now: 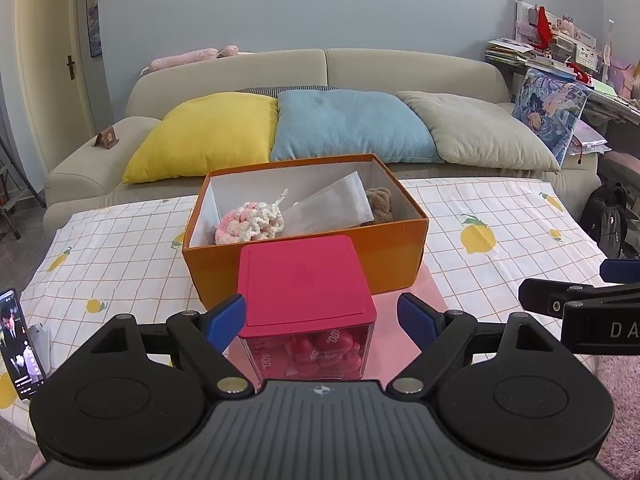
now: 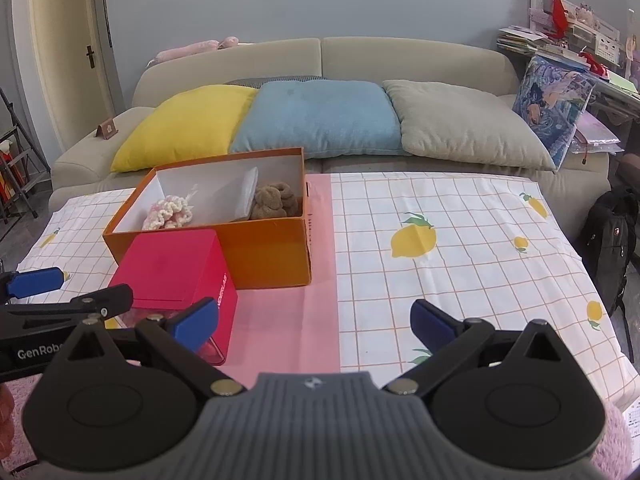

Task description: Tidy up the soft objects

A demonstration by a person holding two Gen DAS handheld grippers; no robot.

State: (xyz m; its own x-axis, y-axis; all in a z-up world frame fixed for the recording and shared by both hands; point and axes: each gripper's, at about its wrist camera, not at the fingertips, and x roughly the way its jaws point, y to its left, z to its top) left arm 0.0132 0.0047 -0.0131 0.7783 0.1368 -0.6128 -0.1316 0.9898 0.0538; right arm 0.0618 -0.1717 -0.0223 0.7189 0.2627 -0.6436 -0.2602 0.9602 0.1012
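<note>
An open orange box (image 1: 304,264) (image 2: 264,248) stands on the table. Inside lie a pink-and-white crocheted piece (image 1: 248,222) (image 2: 170,211), a white cloth (image 1: 332,204) (image 2: 248,194) and a brown plush toy (image 1: 380,204) (image 2: 276,200). A clear container with a red lid (image 1: 306,280) (image 2: 172,268) stands just in front of the box, with red items inside. My left gripper (image 1: 320,322) is open, its fingers on either side of the red-lidded container, not touching it. My right gripper (image 2: 316,324) is open and empty over the pink strip, right of the container.
The table carries a lemon-print checked cloth (image 2: 460,248) with a pink strip (image 2: 288,320). A phone (image 1: 20,344) stands at the left edge. Behind is a beige sofa with yellow (image 1: 204,136), blue (image 1: 348,124) and grey (image 1: 484,128) pillows. A black backpack (image 2: 612,240) sits at right.
</note>
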